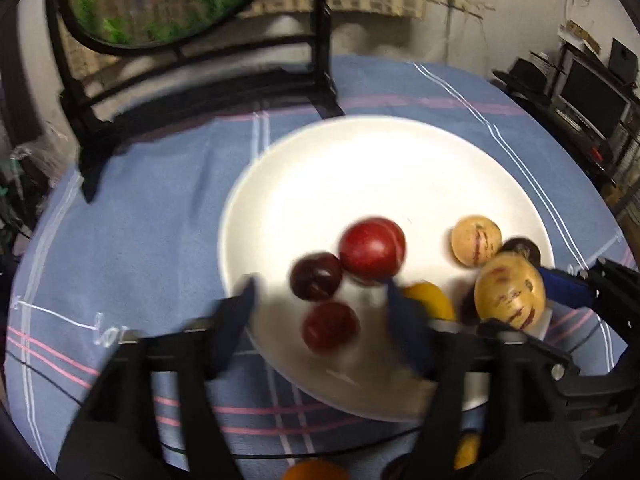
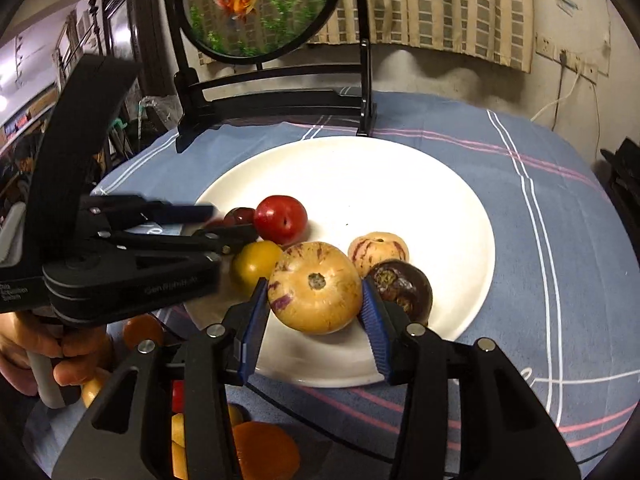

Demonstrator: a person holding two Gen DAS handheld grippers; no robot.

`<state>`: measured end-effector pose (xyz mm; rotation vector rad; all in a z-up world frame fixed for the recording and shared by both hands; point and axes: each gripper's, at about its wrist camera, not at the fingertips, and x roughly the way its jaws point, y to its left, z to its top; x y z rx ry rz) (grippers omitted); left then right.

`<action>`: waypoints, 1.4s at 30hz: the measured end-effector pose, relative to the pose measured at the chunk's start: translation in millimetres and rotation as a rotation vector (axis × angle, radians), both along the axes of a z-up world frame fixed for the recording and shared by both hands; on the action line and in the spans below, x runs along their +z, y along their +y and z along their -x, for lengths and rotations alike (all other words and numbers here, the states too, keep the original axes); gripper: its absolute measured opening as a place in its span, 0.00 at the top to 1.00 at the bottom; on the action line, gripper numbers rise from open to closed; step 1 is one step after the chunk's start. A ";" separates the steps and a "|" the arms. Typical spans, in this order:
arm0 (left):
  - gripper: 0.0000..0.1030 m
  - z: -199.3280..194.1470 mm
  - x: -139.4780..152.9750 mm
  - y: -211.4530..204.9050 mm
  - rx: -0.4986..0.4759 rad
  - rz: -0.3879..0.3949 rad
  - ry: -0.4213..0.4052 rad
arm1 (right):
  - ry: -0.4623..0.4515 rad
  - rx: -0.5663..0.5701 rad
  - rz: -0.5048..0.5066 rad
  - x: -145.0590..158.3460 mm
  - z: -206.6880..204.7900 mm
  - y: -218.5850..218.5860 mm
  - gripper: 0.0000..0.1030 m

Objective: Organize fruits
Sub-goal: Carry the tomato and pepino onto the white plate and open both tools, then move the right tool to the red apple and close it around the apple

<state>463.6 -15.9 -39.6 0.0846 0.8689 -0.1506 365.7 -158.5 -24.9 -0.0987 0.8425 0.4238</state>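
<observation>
- right gripper [image 2: 316,312] is clamping the big striped yellow melon [image 2: 315,287] btwn its blue pads, right at the near edge of the white plate [image 2: 420,184]
- left gripper [image 1: 320,300] is hanging w/ jaws wide, nothing gripped; a small dark red plum [image 1: 330,326] is sitting on the plate btwn its fingers, not touched
- also sitting on the plate: bigger red plum [image 2: 281,218], dark plum [image 1: 316,276], yellow fruit [image 2: 255,261], smaller striped melon [image 2: 378,250], dark purple fruit [image 2: 402,286] just beside the right pad
- plate is resting on the blue plaid surface [image 2: 540,240]; goldfish screen [image 2: 258,4] is standing behind it
- more orange & yellow fruit [image 2: 264,448] is lying off the plate, near side
</observation>
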 end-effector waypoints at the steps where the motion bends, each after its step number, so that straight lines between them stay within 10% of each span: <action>1: 0.24 1.9 3.2 1.7 -0.004 0.007 -0.007 | -0.003 0.000 -0.008 1.2 0.8 -0.7 0.53; 12: 0.07 108.2 40.1 25.2 -0.002 0.017 -0.142 | -0.053 -0.021 -0.109 32.1 36.3 -28.6 0.49; 23: 0.04 243.7 2.7 39.4 -0.031 0.111 -0.086 | 0.013 0.030 -0.148 20.1 156.9 -45.8 0.49; 42: 0.02 258.6 -20.4 31.7 -0.028 0.063 -0.023 | 0.049 0.098 -0.030 -2.7 197.9 -26.2 0.36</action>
